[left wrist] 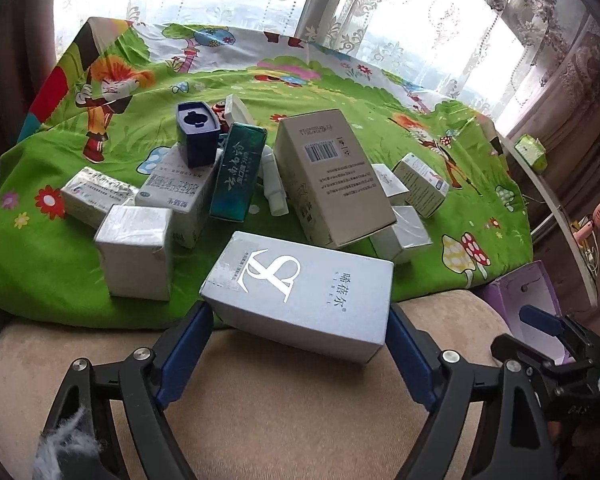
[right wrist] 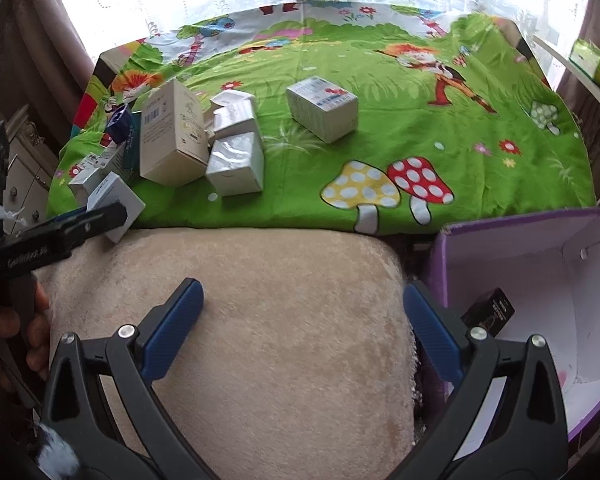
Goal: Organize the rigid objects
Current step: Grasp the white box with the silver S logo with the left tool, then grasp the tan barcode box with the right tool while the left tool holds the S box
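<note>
A silver box with a large white logo lies tilted at the near edge of the green cartoon cloth, its near end over the beige cushion. My left gripper has a blue pad against each side of it; the right wrist view shows the same gripper at that box. My right gripper stands open above the cushion with nothing between its fingers. A purple bin beside it holds a small black box.
Behind the silver box, several boxes are piled: a brown carton, a teal box, a dark blue box and white boxes. One white box stands apart. A person's hand shows at the left.
</note>
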Action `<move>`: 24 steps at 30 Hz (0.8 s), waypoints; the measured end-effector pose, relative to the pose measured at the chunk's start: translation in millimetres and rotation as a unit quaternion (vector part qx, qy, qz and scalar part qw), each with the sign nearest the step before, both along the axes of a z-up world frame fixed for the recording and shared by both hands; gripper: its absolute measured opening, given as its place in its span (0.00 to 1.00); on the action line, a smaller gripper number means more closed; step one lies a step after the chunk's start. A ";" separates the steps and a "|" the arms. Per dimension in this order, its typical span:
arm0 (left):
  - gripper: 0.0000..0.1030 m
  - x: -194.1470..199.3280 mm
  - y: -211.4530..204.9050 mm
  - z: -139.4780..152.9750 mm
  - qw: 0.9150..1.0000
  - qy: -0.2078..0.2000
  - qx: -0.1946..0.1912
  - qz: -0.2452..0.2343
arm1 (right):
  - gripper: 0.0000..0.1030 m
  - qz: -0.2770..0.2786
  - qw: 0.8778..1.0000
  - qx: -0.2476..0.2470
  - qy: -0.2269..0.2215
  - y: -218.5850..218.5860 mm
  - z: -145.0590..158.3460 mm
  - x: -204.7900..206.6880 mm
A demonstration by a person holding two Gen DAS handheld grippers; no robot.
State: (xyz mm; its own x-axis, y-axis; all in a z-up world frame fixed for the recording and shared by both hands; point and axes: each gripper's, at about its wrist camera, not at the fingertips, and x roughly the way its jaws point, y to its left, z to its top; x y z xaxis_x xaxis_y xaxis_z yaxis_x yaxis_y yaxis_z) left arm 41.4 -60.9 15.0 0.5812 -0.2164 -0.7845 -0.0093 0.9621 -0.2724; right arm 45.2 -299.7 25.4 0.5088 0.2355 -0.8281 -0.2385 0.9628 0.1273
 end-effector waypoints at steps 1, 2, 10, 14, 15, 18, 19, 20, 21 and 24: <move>0.84 -5.1 2.5 0.5 1.000 -0.003 -0.002 0.005 | 0.98 0.003 1.000 -0.001 -0.007 4.4 2.8 1.6; 0.84 -10.5 5.4 1.0 1.000 -0.006 -0.007 0.010 | 0.98 0.007 1.000 -0.002 -0.014 9.5 5.8 3.7; 0.84 -37.5 31.9 11.7 0.995 -0.061 -0.027 0.077 | 0.98 0.039 0.997 -0.029 -0.063 63.6 20.1 29.4; 0.84 -40.7 41.1 10.6 0.992 -0.069 -0.038 0.101 | 0.98 0.060 0.992 -0.059 -0.091 95.6 23.5 39.3; 0.84 -41.4 43.5 9.9 0.991 -0.071 -0.042 0.107 | 0.98 0.065 0.991 -0.066 -0.095 102.4 22.9 41.3; 0.84 -40.6 48.4 6.8 0.990 -0.070 -0.052 0.113 | 0.98 0.083 0.987 -0.089 -0.104 124.0 18.1 47.6; 0.84 -40.5 48.7 5.7 0.990 -0.069 -0.053 0.113 | 0.97 0.087 0.986 -0.097 -0.106 130.0 16.3 50.0; 0.84 -40.2 48.3 4.5 0.990 -0.068 -0.055 0.114 | 0.96 0.089 0.985 -0.103 -0.108 134.4 14.9 52.5; 0.84 -40.1 48.9 3.6 0.990 -0.068 -0.057 0.114 | 0.96 0.091 0.984 -0.108 -0.109 138.7 14.0 55.3; 0.84 -40.8 51.0 2.1 0.989 -0.068 -0.065 0.115 | 0.96 0.094 0.982 -0.120 -0.111 149.1 11.3 64.3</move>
